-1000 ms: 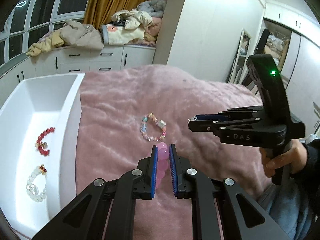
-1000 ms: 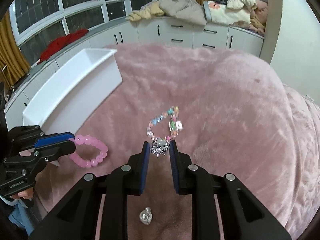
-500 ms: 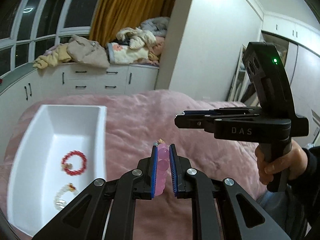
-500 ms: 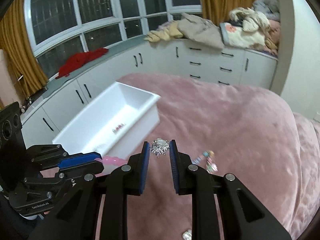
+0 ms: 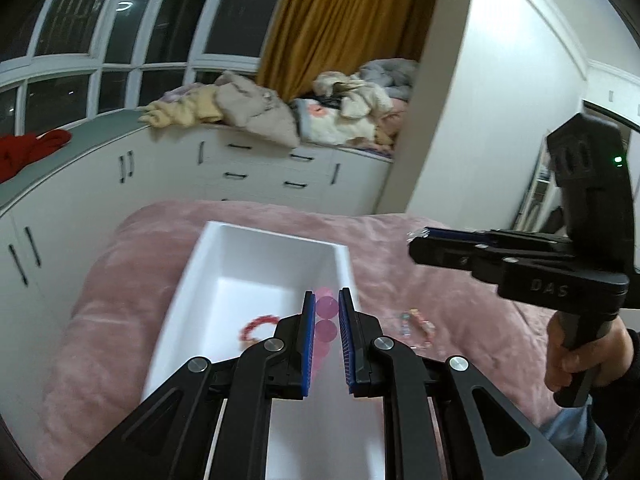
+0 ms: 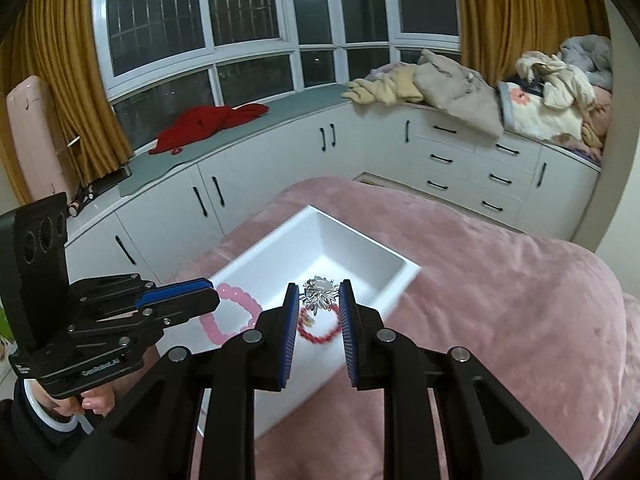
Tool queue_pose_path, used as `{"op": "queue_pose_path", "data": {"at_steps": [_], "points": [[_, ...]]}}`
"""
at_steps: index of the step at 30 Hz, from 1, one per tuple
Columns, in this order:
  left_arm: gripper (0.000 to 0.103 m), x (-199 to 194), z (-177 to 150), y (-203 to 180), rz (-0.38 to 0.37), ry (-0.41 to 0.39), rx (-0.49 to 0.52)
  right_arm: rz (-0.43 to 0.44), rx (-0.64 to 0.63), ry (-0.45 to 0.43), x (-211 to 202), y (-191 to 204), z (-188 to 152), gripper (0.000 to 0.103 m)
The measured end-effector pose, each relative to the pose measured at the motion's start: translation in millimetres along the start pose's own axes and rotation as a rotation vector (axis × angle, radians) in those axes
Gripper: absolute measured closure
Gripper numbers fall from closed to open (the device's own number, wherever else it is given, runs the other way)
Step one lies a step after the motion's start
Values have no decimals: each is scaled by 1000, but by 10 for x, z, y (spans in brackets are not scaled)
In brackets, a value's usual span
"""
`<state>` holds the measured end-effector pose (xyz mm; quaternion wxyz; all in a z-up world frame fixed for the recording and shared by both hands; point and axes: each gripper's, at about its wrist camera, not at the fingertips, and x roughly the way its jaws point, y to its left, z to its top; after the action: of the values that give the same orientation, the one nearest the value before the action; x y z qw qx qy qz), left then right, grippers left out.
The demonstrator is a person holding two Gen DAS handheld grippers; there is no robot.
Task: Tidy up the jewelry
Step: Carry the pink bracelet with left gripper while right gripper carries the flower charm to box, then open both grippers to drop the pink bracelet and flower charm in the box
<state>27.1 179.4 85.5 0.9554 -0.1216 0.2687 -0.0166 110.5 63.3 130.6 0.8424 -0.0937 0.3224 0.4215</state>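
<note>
My left gripper (image 5: 324, 300) is shut on a pink bead bracelet (image 5: 325, 322) and holds it above the white box (image 5: 260, 256); the bracelet also shows in the right wrist view (image 6: 234, 314). My right gripper (image 6: 319, 292) is shut on a silver spiky brooch (image 6: 319, 295) above the same box (image 6: 400, 276). A red bead bracelet (image 6: 320, 330) lies inside the box, also showing in the left wrist view (image 5: 256, 326). A multicolour bead bracelet (image 5: 416, 326) lies on the pink blanket (image 5: 400, 272) right of the box.
The box sits on a bed covered by the pink blanket (image 6: 500, 280). White cabinets (image 6: 460, 160) with piled clothes (image 6: 460, 80) run along the window behind. A white wall corner (image 5: 460, 120) stands at the right.
Both grippers have risen and swung left over the white box, each still carrying its piece. The box is now centred under both.
</note>
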Motion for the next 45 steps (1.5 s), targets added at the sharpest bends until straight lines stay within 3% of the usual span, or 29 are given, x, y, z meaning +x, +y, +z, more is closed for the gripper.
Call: {"op": "queue_pose_path", "data": {"at_steps": [11, 21, 30, 39, 43, 45], "points": [[86, 163, -24, 254, 69, 76, 6, 26, -19, 69, 625, 218, 239, 82], [86, 645, -256, 385, 90, 258, 25, -30, -64, 270, 1388, 234, 161, 82], [86, 896, -351, 384, 102, 329, 33, -109, -128, 457, 2006, 227, -15, 82], [86, 983, -395, 404, 118, 361, 40, -140, -176, 539, 2279, 235, -153, 81], [75, 993, -371, 413, 118, 358, 31, -141, -173, 542, 2301, 216, -163, 81], [68, 973, -376, 427, 121, 351, 21, -137, -164, 531, 2293, 204, -141, 76]]}}
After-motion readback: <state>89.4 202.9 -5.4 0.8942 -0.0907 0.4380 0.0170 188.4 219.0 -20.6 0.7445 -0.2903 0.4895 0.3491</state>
